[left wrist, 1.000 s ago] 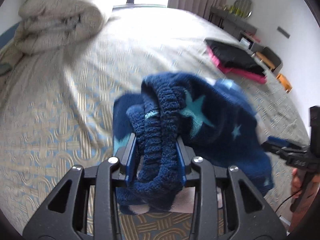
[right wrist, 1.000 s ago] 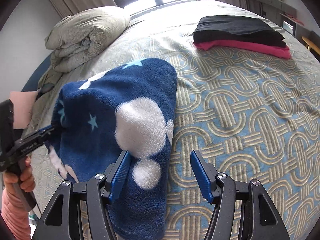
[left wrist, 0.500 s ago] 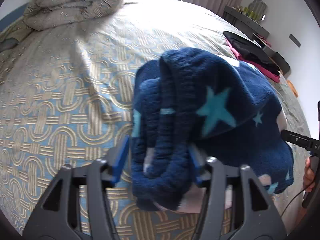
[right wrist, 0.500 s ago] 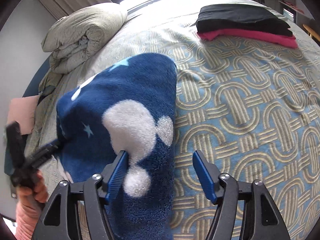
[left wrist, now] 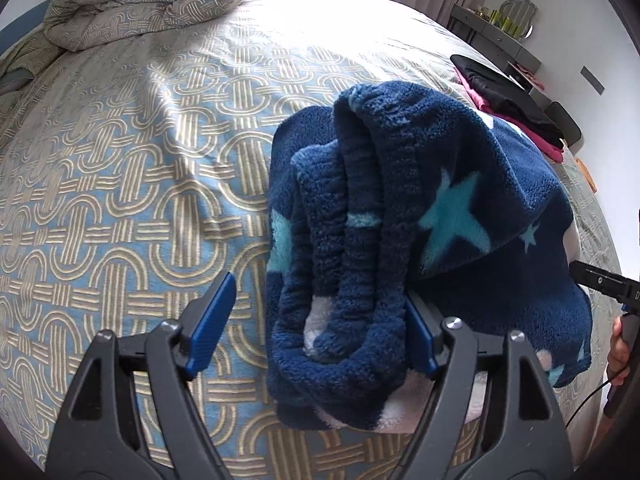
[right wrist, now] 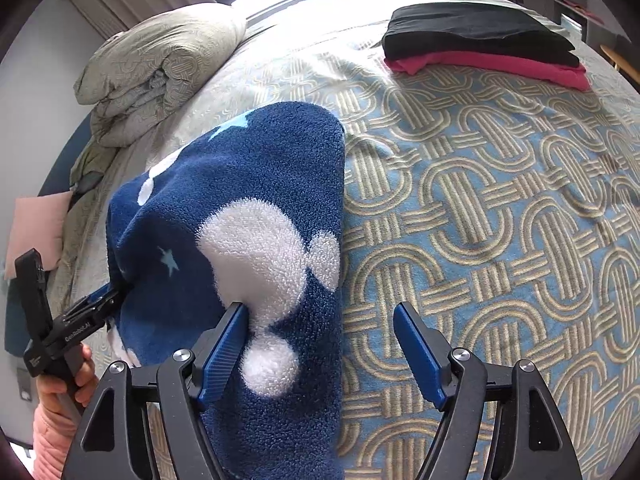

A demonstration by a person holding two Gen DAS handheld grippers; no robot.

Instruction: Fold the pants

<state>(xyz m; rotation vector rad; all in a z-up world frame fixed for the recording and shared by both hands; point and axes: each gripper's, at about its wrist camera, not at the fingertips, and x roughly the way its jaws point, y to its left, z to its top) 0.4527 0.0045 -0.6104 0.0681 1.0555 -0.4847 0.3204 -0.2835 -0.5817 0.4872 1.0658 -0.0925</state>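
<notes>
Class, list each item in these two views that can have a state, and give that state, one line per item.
Blue fleece pants: folded over, heaped on the bedspread.
Left gripper: open, waistband bunched between its fingers.
Right gripper: open, pants against one finger.
Duvet: rolled up.
Black garment: folded, stacked on pink garment.

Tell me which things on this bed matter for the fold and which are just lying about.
Job: blue fleece pants, left gripper, right gripper.

Lying about: rolled duvet, black and pink folded clothes, pink pillow, patterned bedspread.
</notes>
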